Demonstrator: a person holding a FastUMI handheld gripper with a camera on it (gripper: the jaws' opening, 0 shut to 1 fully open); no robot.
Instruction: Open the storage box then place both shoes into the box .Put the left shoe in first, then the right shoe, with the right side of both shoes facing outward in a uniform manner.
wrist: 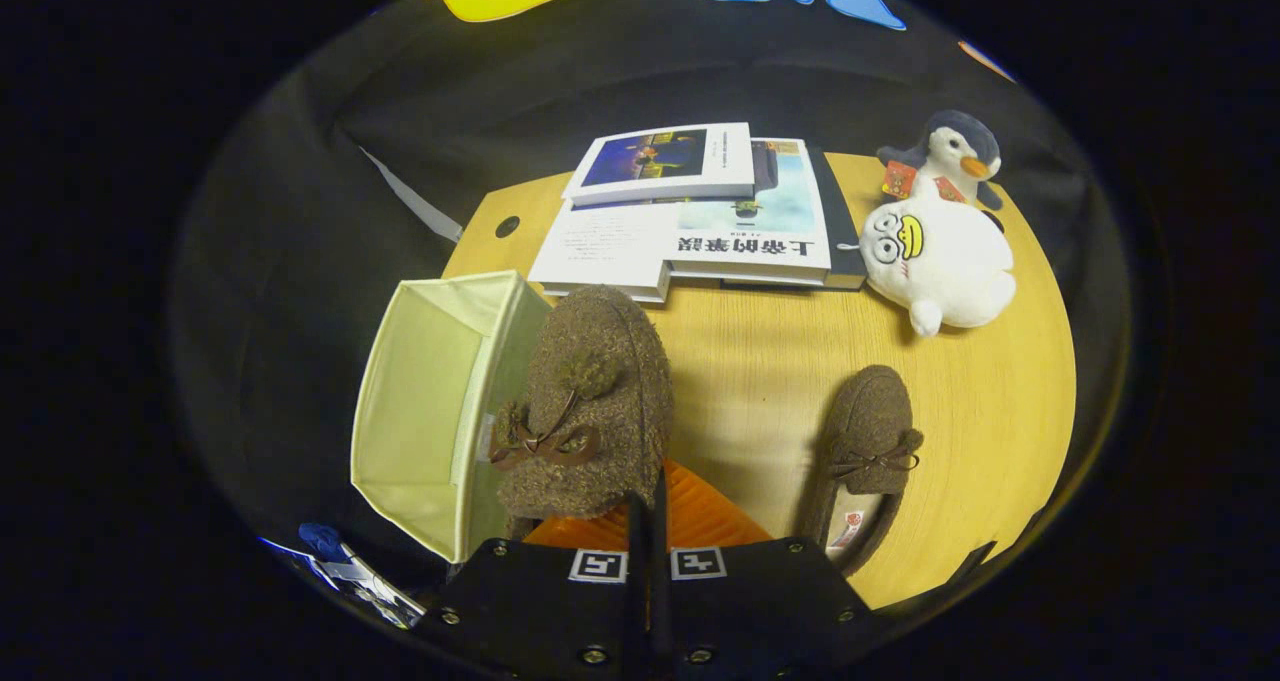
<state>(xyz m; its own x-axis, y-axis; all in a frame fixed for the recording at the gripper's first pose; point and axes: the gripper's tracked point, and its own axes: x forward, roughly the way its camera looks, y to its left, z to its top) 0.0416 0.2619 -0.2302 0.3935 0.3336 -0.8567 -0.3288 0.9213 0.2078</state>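
- Table [760,361]: a round-edged wooden top carries everything; books and toys sit along its far edge.
- Box [430,411]: the pale fabric box lies on its side at the table's left edge, mouth open.
- Books [700,223]: a stack, well clear of the work.
- Plush toys [935,261]: two, by the far right edge.
- Held shoe [590,401]: a brown fuzzy slipper, heel end pinched, just beside the box wall.
- Second shoe [868,441]: resting near the table's near edge.
- Tongs [648,521]: closed tight on the held shoe's heel rim; likely risk is the toe catching the box wall and shoving the light box sideways.
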